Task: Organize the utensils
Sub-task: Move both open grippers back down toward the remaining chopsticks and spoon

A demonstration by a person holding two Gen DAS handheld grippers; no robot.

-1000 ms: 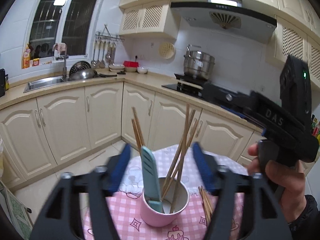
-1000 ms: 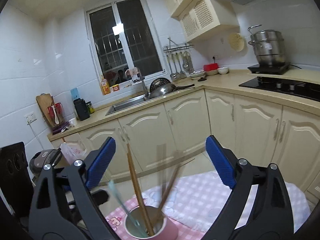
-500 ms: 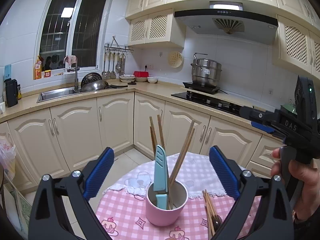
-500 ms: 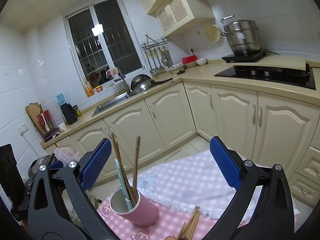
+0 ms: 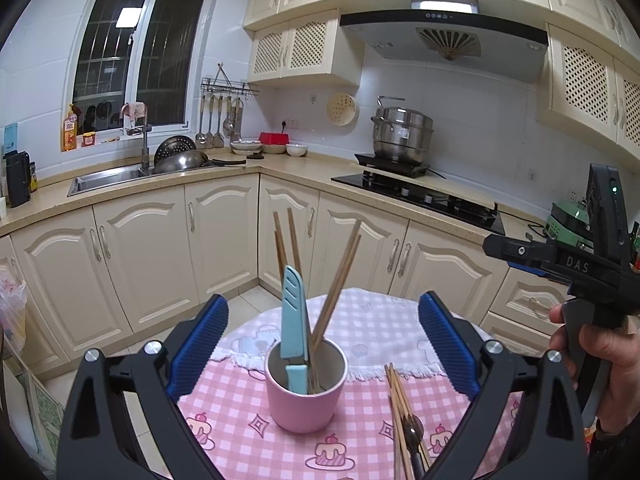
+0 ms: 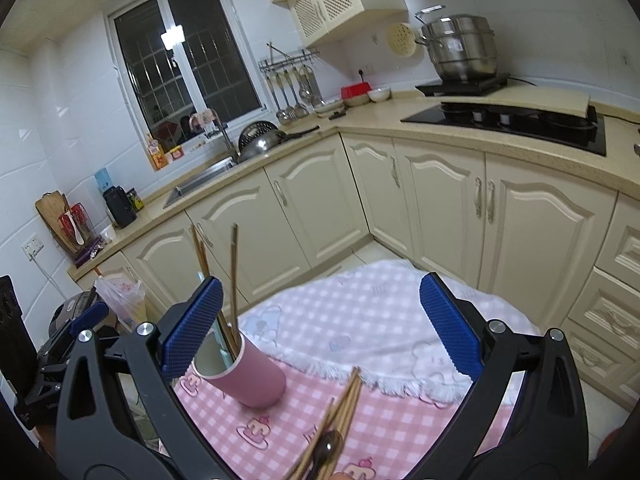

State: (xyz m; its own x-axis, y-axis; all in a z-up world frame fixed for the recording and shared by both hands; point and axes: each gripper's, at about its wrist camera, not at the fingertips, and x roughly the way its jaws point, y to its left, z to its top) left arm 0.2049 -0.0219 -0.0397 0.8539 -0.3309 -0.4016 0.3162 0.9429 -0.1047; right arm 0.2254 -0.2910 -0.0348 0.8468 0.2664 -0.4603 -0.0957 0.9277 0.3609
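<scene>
Two pairs of tongs, both spread wide and gripping nothing. Nearest the right gripper (image 6: 320, 328), low in its view: a loose bundle of chopsticks (image 6: 340, 412) lying flat on the pink checked tablecloth (image 6: 384, 432), with a dark-bowled spoon (image 6: 328, 448) among them. Left there, probably, as the utensils not yet sorted. Sitting between the right blue pads (image 6: 192, 328) but below them, untouched.

Just beyond and to the left in that view: the pink cup (image 6: 248, 376), partly behind the left pad. Centred between the open fingers of the left gripper (image 5: 323, 344) in its own view, and likewise not touched. Standing upright in the cup (image 5: 306, 388): a light-blue sheathed knife (image 5: 294, 332) and several chopsticks (image 5: 340, 280) leaning against the rim, fanned outward. Likely chosen as the holder so that long pieces stay upright and together.

Pose: left gripper aimed slightly downward at the cup, framing it evenly. Right gripper (image 5: 560, 264) seen at the right edge of the left view, gripped by a hand (image 5: 600, 356), tilted down toward the loose bundle.

Farther off: cream cabinets (image 5: 224, 240), sink (image 5: 108, 178), a steel pot (image 5: 402, 130) on the hob.
</scene>
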